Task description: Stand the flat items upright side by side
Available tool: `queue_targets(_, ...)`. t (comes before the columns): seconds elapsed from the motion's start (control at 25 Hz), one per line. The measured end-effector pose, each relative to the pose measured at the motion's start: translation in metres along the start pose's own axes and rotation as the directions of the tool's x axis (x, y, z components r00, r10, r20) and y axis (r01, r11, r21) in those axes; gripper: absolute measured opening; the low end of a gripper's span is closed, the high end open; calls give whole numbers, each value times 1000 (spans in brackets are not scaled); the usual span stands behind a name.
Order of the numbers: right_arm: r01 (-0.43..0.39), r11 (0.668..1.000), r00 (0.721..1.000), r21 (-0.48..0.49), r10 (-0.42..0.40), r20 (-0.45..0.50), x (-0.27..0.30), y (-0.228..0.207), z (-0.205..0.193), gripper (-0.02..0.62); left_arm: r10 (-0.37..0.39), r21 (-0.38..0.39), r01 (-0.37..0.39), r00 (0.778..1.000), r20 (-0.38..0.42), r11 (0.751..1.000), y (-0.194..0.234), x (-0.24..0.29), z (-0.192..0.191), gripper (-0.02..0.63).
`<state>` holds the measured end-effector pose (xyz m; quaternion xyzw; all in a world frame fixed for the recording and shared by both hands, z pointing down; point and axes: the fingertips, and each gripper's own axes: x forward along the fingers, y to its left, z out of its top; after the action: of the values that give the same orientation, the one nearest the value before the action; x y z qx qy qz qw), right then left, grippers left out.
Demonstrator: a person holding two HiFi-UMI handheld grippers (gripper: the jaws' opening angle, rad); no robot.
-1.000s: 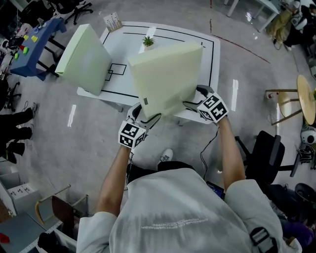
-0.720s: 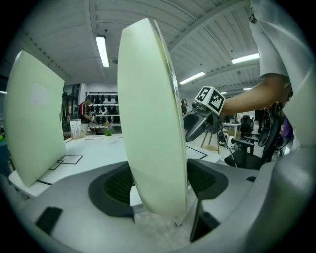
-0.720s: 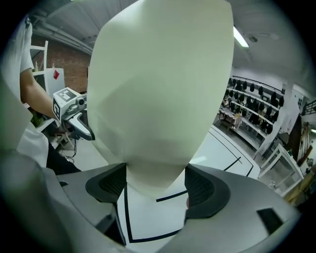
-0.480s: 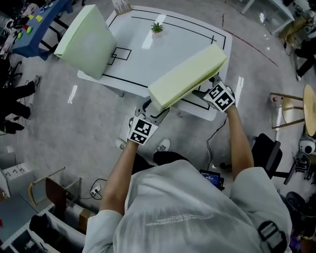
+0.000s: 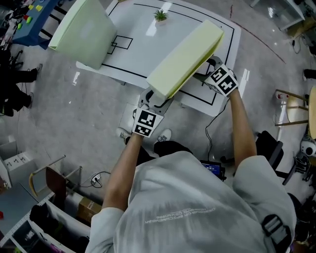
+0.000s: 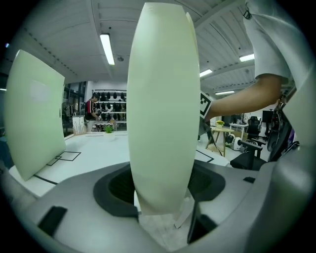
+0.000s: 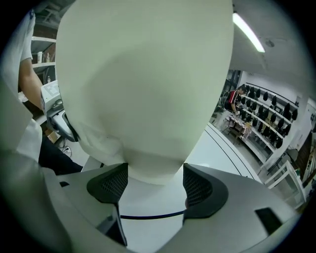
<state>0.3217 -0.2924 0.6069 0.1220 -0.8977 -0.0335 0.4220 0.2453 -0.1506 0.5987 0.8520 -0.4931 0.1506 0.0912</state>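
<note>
You've got one thick pale green foam slab (image 5: 185, 57) raised and slanted (narrow edge up) over the white table (image 5: 140, 52)'s near side. The second pale green foam slab (image 5: 81, 32) stands tilted at its left edge, well apart.

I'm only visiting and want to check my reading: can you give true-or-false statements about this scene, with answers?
1. The left tool and the right tool grip one pale green foam slab together. True; the left tool's jaws have just been closing on it.
2. That slab lies flat. False: it is held on edge, tilted, over the white table.
3. A second pale green foam slab stands at the table's left corner. True.
4. A small green potted plant stands on the table's far side. True.
5. The tabletop is unmarked. False: black lines are drawn on it.
</note>
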Motion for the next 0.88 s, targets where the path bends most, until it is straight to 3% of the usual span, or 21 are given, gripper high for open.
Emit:
queue_targets(0.56,23,1000,999,3,-24,30,34,-45,15,371,163,-95,-170,984,-77,981,19,37,9,301)
queue_targets(0.76,76,990,994,116,-84,69,28,-47,6,371,178,-142,-193,978,-112,971,18,44,4,308)
queue_targets(0.88,110,977,989,183,-126,74,20,-39,-6,372,130,-146,-147,985,-114,978,13,37,2,336)
